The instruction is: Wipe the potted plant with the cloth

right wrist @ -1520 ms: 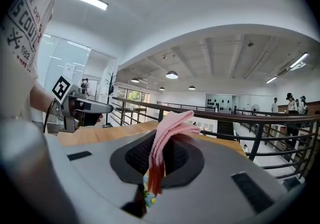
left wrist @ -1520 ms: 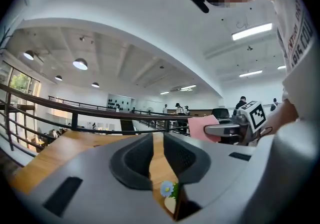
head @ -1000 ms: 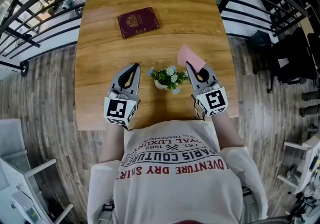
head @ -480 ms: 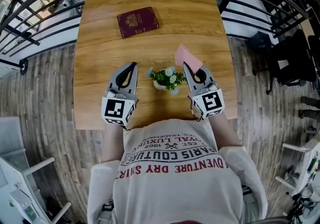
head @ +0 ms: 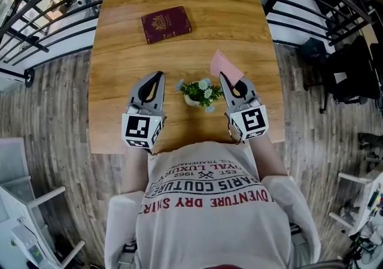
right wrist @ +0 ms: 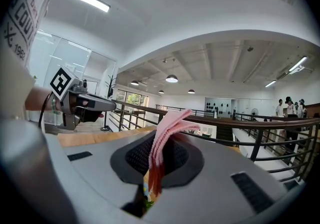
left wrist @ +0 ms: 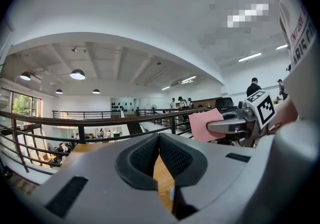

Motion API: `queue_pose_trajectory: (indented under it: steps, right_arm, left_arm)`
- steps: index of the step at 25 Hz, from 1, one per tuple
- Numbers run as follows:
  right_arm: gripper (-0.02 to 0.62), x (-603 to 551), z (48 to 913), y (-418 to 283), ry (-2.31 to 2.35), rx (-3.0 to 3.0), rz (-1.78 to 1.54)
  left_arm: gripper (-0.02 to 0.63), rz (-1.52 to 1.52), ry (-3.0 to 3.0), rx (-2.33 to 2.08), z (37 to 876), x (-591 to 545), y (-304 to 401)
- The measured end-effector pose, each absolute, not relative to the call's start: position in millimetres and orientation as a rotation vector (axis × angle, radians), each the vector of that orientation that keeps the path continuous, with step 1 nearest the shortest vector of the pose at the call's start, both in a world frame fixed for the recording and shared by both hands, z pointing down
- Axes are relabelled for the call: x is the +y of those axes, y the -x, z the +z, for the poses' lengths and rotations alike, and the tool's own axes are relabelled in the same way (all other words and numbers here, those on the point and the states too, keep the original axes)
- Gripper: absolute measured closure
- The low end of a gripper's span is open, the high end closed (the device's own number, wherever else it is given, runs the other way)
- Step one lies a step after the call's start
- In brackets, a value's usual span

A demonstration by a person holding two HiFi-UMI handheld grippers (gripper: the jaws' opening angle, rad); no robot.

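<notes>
When you look down from the head view, there's a wooden table [head: 179,52] with the potted plant [head: 200,93] sitting near the front edge, right between the two grippers. The left gripper [head: 159,75] is just left of the plant, not touching it, with its jaws pinched together and nothing in them. The right gripper [head: 223,76] is just right of the plant and it's clamped on the pink cloth [head: 226,66], which sticks out past the tips toward the far side of the table. A dark red booklet [head: 166,24] lies well apart from all that, near the far edge. A black railing [head: 54,4] runs round behind the table.

In the left gripper view, the two pads meet at the tips. There's only a thin wedge of gap lower down, with table wood showing through it. Off to the right you can see the other gripper, with the cloth poking out of its front end.

In the right gripper view, the folded cloth is squeezed between the pads and stands up out of them, flopping over to the right at the top. Low in the gap a bit of green leaf peeks through. The left gripper shows at the left.
</notes>
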State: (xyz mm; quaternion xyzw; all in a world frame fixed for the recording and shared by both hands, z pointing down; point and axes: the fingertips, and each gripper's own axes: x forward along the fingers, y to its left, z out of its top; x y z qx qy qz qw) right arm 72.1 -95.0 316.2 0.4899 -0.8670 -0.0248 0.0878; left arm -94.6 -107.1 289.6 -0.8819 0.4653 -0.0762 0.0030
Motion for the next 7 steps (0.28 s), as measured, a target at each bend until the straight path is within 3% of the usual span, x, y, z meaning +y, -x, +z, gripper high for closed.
queue_pose_trajectory:
  steps: [7]
  right_arm:
    - [0.56, -95.7, 310.2, -75.7, -1.506, -2.583, -0.055]
  left_arm:
    - [0.589, -0.267, 2.689, 1.442, 281.5, -103.6, 93.4]
